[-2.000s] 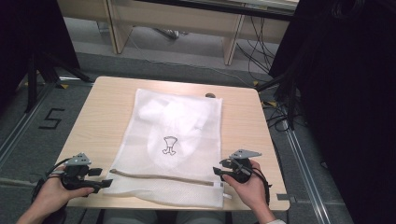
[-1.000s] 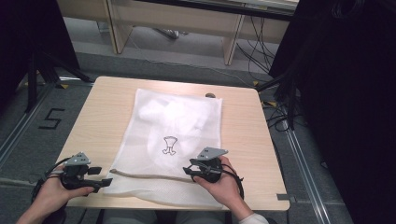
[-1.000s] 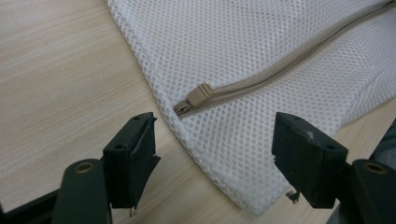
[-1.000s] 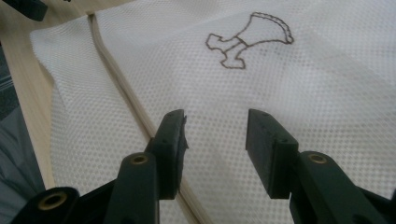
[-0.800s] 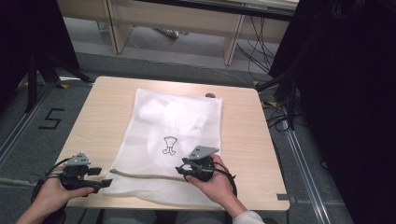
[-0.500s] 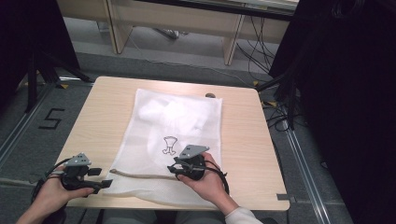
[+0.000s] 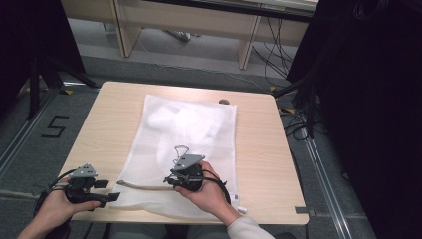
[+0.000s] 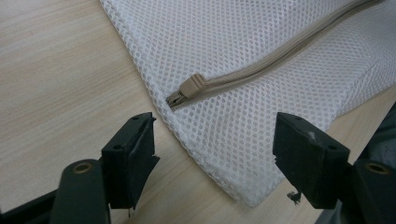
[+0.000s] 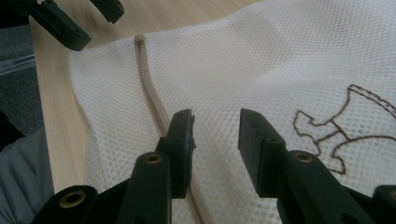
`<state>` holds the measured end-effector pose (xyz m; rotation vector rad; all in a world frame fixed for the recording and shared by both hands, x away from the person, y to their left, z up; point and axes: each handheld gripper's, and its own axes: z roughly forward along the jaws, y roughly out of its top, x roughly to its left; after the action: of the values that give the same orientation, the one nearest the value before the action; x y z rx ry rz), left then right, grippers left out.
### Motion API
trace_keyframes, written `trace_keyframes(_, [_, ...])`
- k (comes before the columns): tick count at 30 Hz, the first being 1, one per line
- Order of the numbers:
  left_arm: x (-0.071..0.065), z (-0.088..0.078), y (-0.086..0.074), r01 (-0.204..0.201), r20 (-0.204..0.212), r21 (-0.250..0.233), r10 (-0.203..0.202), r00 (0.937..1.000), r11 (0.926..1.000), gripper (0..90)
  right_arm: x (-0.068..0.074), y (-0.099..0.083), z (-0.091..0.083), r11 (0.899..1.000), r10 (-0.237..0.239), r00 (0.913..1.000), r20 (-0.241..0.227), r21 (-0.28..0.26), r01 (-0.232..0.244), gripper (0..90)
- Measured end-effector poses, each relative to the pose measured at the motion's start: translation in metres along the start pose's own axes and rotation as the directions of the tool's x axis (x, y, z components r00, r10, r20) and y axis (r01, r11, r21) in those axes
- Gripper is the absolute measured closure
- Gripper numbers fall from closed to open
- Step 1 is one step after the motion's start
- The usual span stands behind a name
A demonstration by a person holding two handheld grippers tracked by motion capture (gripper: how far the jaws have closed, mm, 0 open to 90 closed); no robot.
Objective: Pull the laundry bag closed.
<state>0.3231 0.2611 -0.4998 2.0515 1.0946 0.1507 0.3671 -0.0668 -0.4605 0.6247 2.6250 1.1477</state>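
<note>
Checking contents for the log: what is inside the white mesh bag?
Through the mesh bag a white bundle shows near its far end, apparently soft fabric; what it is cannot be told. The beige zipper looks shut, pull at the corner.

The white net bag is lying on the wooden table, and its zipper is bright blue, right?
Not quite. The white net bag does lie on the wooden table, but its zipper is beige, not blue. The left gripper view shows it best, with the beige pull sitting near the bag's corner.
</note>
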Motion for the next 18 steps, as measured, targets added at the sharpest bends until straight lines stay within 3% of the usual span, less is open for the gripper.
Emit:
trace_keyframes(3, [0.000,0.000,0.000,0.002,-0.003,-0.006,-0.002,1.0000,1.0000,29.4,0.003,0.004,0.007,1.000,-0.021,0.9997,-0.011,0.006,0.021,67.3])
trace_keyframes(4, [0.000,0.001,-0.001,0.005,-0.003,-0.018,-0.005,1.0000,0.9998,29.4,0.005,0.006,0.009,1.000,-0.004,0.9999,-0.012,0.005,0.004,67.4])
trace_keyframes(10, [0.001,0.000,-0.001,-0.011,-0.002,0.001,0.011,0.9999,0.9999,29.4,0.011,0.015,0.022,1.000,-0.017,0.9990,-0.040,0.011,0.017,67.7])
trace_keyframes(12, [0.002,-0.001,0.000,-0.014,0.002,0.023,0.014,0.9999,0.9996,29.4,0.011,0.017,0.029,0.998,-0.057,0.9975,-0.042,-0.007,0.056,67.3])
trace_keyframes(13, [0.002,-0.001,0.000,-0.015,0.003,0.022,0.014,0.9999,0.9996,29.4,0.012,0.019,0.029,0.999,-0.032,0.9981,-0.053,0.014,0.032,67.0])
trace_keyframes(18, [0.001,0.000,-0.001,-0.013,-0.002,0.003,0.013,0.9999,0.9999,29.5,0.016,0.023,0.037,1.000,-0.018,0.9975,-0.069,0.010,0.018,63.6])
